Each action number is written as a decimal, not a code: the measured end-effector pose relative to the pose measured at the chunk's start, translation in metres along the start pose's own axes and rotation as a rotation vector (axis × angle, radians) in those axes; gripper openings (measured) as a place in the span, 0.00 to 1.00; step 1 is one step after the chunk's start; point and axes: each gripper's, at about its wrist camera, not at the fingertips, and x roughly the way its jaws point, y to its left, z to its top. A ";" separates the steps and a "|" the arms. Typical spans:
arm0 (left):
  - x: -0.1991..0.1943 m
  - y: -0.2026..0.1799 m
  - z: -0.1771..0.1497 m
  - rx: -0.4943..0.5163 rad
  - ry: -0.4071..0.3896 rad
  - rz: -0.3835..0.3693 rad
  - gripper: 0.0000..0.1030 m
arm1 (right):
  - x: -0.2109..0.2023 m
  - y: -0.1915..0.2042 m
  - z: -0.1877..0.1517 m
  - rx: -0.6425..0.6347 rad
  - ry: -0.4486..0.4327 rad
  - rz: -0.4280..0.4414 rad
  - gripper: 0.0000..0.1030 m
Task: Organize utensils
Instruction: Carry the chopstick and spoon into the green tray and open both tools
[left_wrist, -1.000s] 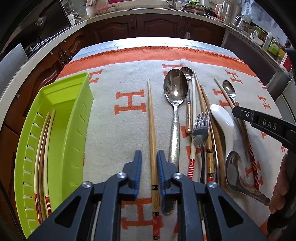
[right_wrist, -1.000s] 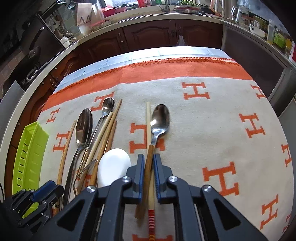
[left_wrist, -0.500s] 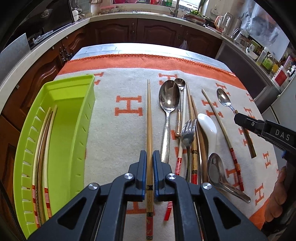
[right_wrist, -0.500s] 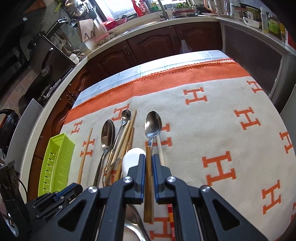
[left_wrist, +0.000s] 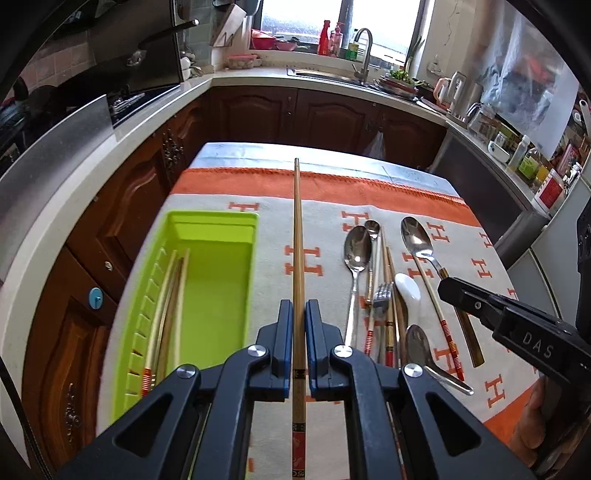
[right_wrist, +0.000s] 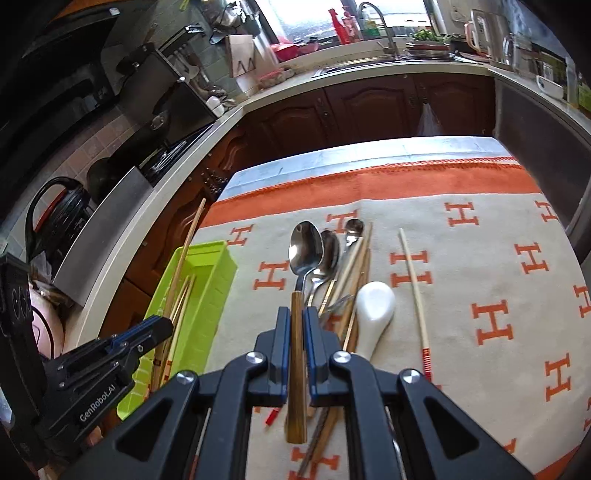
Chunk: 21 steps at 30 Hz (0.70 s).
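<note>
My left gripper (left_wrist: 299, 314) is shut on a brown chopstick (left_wrist: 297, 236) and holds it lifted above the cloth, just right of the green tray (left_wrist: 218, 258). The tray holds several chopsticks (left_wrist: 173, 295). My right gripper (right_wrist: 297, 325) is shut on a wooden-handled spoon (right_wrist: 304, 251) and holds it raised over the utensil pile. On the cloth lie steel spoons (left_wrist: 356, 254), a fork (left_wrist: 382, 295), a white ceramic spoon (right_wrist: 373, 306) and loose chopsticks (right_wrist: 413, 288). The left gripper also shows in the right wrist view (right_wrist: 147, 328), over the tray (right_wrist: 207, 280).
The table carries a beige cloth with orange H marks (right_wrist: 491, 317). Dark wood cabinets (left_wrist: 332, 114) and a counter with a sink (left_wrist: 332, 74) run behind it. A stove and steel panel (left_wrist: 55, 140) stand at the left.
Both grippers have risen from the cloth. The left lifted its chopstick, and the tray now sits closer beside it. The right lifted the wooden-handled spoon and swung left over the pile.
</note>
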 end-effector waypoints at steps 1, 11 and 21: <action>-0.004 0.007 0.000 -0.004 -0.002 0.013 0.04 | 0.003 0.009 -0.001 -0.016 0.010 0.012 0.07; -0.012 0.065 -0.017 -0.008 0.043 0.134 0.04 | 0.051 0.097 -0.014 -0.105 0.129 0.082 0.07; 0.007 0.103 -0.031 -0.062 0.106 0.109 0.05 | 0.083 0.130 -0.020 -0.104 0.169 0.062 0.07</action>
